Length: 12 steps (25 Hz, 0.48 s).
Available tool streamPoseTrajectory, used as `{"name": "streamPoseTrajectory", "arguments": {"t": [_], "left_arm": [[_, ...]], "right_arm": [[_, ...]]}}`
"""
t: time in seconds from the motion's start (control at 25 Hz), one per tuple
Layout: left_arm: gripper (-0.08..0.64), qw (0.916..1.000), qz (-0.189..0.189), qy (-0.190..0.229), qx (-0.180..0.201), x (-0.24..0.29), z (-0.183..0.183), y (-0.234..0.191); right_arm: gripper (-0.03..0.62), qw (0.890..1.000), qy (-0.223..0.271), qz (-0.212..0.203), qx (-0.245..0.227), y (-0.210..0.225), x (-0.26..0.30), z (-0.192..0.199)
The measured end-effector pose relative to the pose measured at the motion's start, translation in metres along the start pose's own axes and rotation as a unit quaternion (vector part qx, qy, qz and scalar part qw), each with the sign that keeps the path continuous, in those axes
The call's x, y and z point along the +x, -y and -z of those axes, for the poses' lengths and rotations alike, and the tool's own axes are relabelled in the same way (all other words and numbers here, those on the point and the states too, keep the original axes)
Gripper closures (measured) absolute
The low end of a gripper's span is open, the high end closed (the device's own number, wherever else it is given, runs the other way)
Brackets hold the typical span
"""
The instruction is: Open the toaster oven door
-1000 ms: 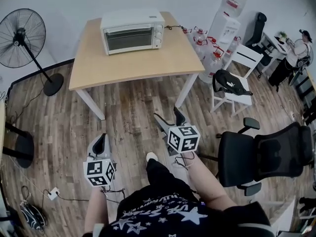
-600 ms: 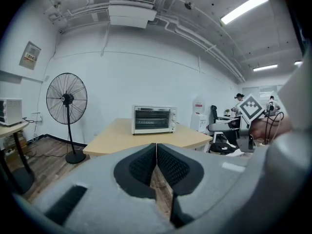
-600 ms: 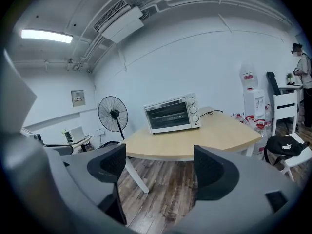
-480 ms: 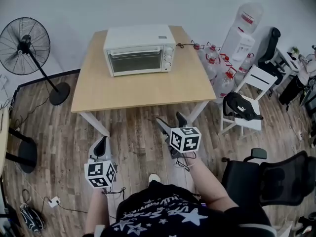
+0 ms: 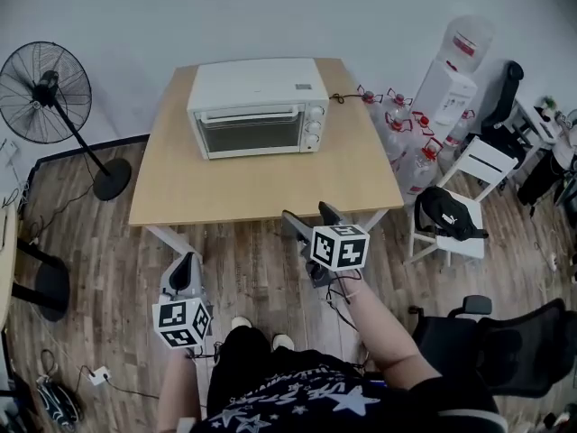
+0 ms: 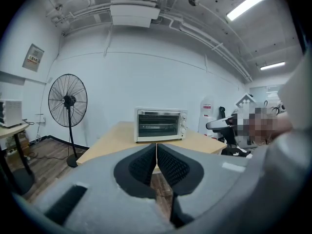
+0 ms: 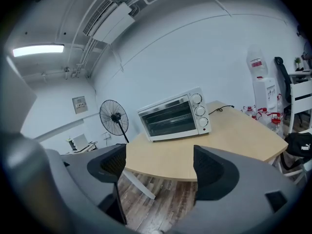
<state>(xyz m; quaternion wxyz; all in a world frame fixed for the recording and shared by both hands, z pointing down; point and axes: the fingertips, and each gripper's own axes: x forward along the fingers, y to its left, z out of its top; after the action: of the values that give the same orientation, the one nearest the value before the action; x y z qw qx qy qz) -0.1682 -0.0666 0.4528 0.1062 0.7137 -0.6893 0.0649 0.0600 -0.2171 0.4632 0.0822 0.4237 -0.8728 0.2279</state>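
**White oven nearer, door not yet opened**

You have stepped closer: the oven (image 5: 259, 106) looms larger than a second ago, at twelve o'clock on the table (image 5: 270, 188), its door (image 5: 251, 132) closed. Your right gripper (image 5: 309, 216) has spread wide and is empty, just short of the table edge. Your left gripper (image 5: 186, 264), at eight o'clock from it, is pressed together on nothing. Reaching the door looks like your next move.

no readable text, labels too small
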Motion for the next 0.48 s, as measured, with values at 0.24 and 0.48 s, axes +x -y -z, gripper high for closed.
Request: {"name": "streamPoseTrajectory", "arguments": {"t": [0.24,0.48], "left_arm": [[0.538,0.9998,0.009,0.001,0.015,0.047,-0.010,-0.018],[0.538,0.9994,0.029,0.000,0.017,0.117,-0.026,-0.046]], "right_arm": [[0.178,1.000,0.003,0.007,0.021,0.011,0.034,-0.019],[0.196,0.999,0.024,0.027,0.022,0.026,0.080,-0.051]]}}
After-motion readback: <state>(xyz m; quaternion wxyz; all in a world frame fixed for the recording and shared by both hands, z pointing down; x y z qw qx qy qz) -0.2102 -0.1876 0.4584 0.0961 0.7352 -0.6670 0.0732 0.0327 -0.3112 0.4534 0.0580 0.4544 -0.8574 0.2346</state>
